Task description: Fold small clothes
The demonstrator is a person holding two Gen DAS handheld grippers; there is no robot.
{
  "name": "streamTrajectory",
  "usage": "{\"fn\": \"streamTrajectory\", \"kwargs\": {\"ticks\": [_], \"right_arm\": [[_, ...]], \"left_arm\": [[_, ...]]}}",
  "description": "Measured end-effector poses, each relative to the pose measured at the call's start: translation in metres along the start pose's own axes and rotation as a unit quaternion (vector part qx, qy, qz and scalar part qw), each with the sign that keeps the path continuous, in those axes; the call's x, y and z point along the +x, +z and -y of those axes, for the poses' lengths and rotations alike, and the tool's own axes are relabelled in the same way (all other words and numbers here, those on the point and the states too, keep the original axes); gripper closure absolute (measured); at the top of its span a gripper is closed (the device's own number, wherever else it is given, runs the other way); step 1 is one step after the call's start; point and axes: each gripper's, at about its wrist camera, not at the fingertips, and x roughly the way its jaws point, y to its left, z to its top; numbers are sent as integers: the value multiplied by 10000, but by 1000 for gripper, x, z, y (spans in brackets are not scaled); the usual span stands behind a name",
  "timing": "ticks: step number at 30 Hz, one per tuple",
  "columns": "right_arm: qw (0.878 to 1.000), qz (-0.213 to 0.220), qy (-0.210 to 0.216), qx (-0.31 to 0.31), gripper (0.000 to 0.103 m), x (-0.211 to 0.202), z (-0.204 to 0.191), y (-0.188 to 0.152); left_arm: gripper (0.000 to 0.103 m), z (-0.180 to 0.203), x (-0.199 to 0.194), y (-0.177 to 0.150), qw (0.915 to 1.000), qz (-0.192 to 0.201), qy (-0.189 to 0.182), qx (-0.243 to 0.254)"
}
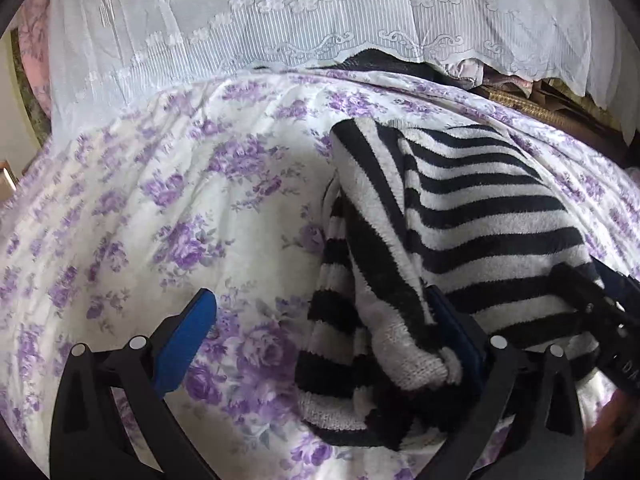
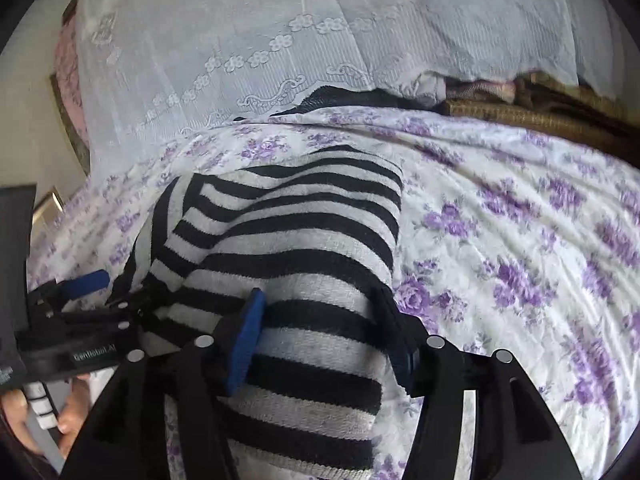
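**Striped knit down on the floral bed, both claws spread**

Left wrist view: my left gripper [image 1: 320,344] stands wide. Its left blue pad [image 1: 186,344] hangs free over the white bedspread with purple roses [image 1: 120,208]. The right pad is mostly buried under a fold of the black-and-white striped knit garment [image 1: 460,216], which lies bunched against that finger; I see nothing pinched between the two pads. The garment lies right of centre on the bedspread, one folded edge running up and away from the claw. A white lace curtain [image 1: 280,20] hangs behind the bed. Part of the other gripper's black frame shows at the right edge, on the garment's far side.

Right wrist view: my right gripper [image 2: 326,344] is parted wide, its fingers straddling the striped garment [image 2: 288,232]. The left blue pad [image 2: 246,340] sits on the stripes, the right pad at the cloth's right edge; the pads are not squeezing it. The garment lies flat on the floral bedspread [image 2: 520,240], running from under the claw toward the curtain [image 2: 240,40]. At left, the left gripper [image 2: 86,280] lies at the garment's left edge, a hand [image 2: 72,412] on its handle.
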Motion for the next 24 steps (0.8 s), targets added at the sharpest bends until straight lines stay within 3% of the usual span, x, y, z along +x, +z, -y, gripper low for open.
{"fn": "streamTrajectory", "kwargs": {"ticks": [2,6,9,14,16,24], "right_arm": [[9997,168,90,153,44,-8,5,-3],[9980,608,-169,-104,44,-31,-7,-12],[9969,752,-223,88,44,-43,-1,-17],[9995,-1,30,330,32,-17,13,-18],[9992,35,66,396,32,-19,15,-20],[9950,976,-80,177,35,-50,-3,4]], "left_arm": [[4,2,-8,-3,9998,163,138,28],[4,6,-31,-12,9987,436,262,80],[4,7,-41,-17,9980,536,315,106],[4,6,-35,-17,9985,417,335,107],[4,4,-34,-17,9987,402,289,76],[4,8,-43,-11,9954,797,500,163]]}}
